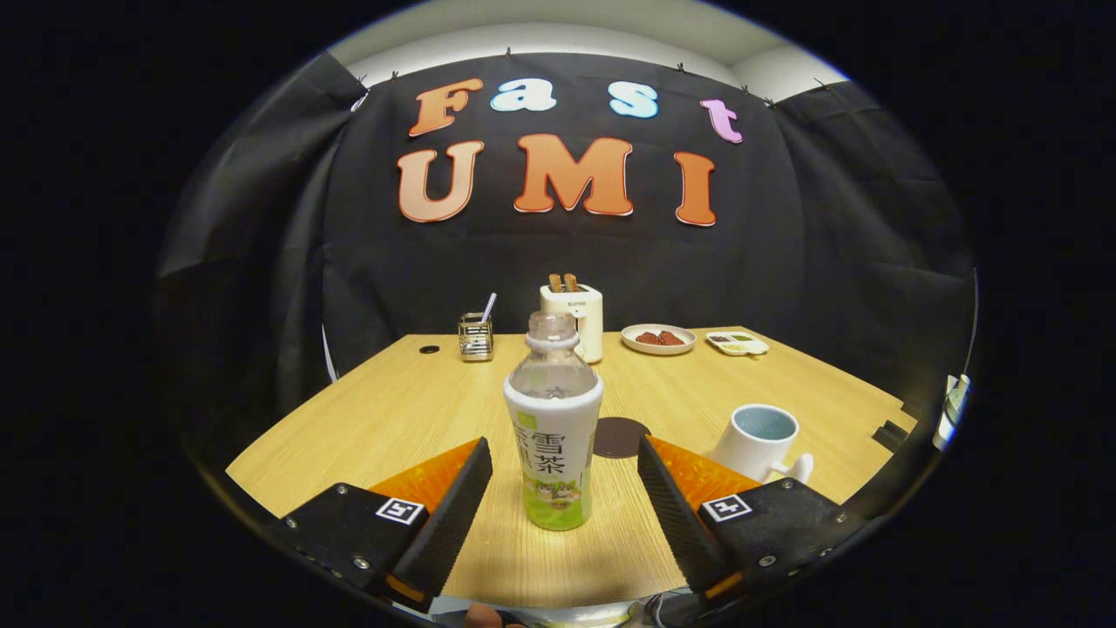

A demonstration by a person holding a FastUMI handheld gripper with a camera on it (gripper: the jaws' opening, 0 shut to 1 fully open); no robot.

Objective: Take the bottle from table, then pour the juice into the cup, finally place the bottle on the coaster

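Standing upright on the table [384, 419], the bottle [553, 427] is sitting between the gripper's [565, 467] spread, untouching fingers. Judging from this, centring on the label and squeezing evenly is advisable, with coaster [621, 436] and cup [757, 441] waiting just beyond on the right.

The bottle [553, 421] is clear at its neck and shoulder, with a white label that turns light green at the bottom and carries dark characters. The table [392, 410] is pale yellow wood with a fine grain. The coaster [617, 437] is dark brown (nearly black). The cup [755, 443] is white outside, pale blue inside. The toaster [577, 319] is cream, the plate [659, 340] white with reddish-brown pieces, and the holder [476, 337] shiny metal.
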